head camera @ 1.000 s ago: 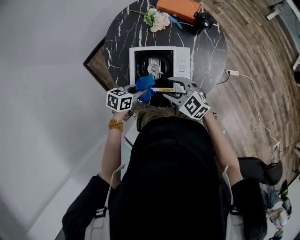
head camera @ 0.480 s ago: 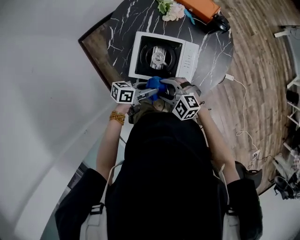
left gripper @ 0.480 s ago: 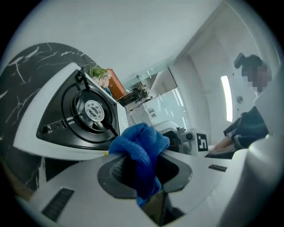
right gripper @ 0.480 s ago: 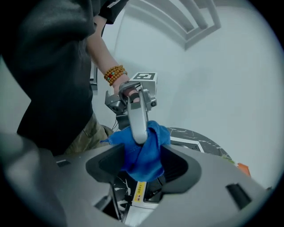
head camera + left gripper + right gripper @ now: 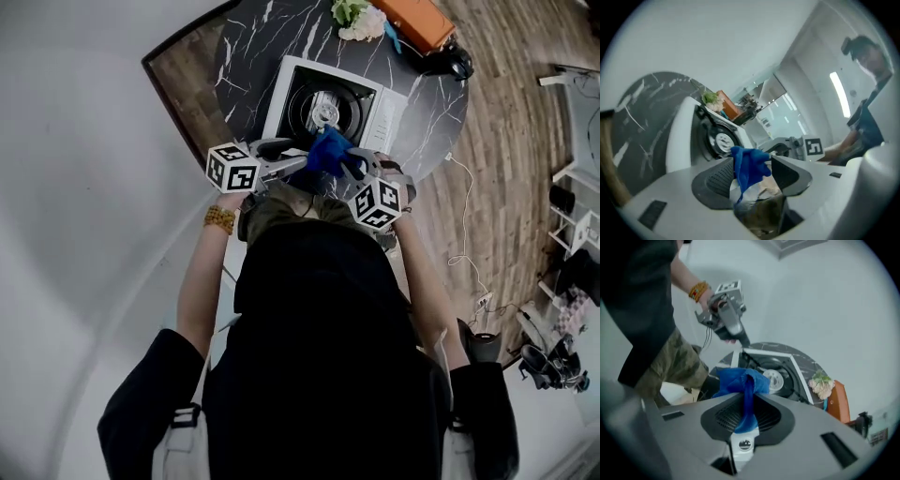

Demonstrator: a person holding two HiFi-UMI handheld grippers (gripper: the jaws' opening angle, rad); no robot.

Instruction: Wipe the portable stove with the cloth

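Cloth [image 5: 330, 150] clamped in right gripper [image 5: 747, 404], jaws just closed down on it; left gripper [image 5: 750, 171] just opened wide, cloth loose between jaws. Handover above stove [image 5: 375, 103] front edge, likely for right-hand wiping.

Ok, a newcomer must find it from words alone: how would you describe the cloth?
On the round black marble table sits a white portable stove. Over the stove's near edge, the cloth is a crumpled bunch pinched in the right hand-held gripper, whose jaws have just closed on it. Its bright blue stands out against the white stove and black table.
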